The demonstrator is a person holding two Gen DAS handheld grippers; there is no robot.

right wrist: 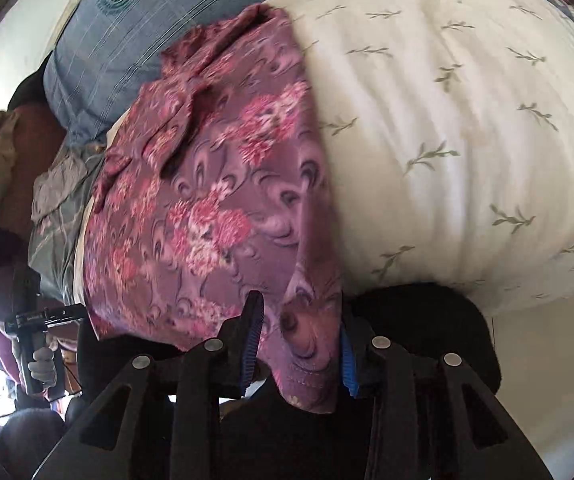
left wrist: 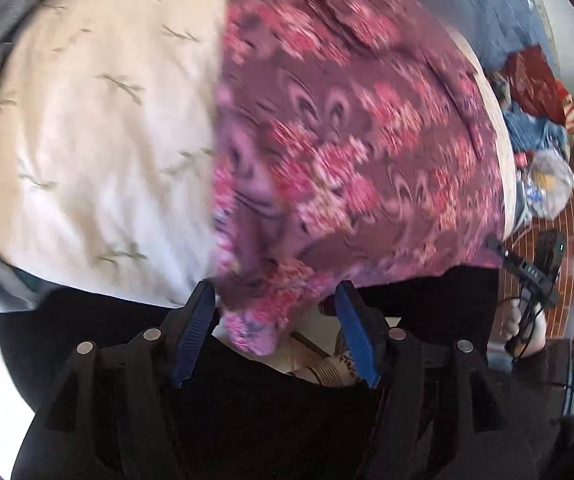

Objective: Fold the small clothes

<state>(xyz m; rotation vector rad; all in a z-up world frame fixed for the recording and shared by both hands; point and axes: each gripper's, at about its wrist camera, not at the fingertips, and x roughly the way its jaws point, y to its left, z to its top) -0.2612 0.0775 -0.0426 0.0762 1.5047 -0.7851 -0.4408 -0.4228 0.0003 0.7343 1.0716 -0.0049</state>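
left gripper (left wrist: 275, 292) and right gripper (right wrist: 301, 320), jaws wide, floral garment (right wrist: 215, 208) hanging loose between them.

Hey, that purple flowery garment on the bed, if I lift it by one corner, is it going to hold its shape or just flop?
Probably flop: the purple floral garment drapes over the cream bedding and hangs limp between the right gripper fingers. It looks thin and light, since its corner bunches between the left gripper fingers. Its slight sheen hints it may be slippery.
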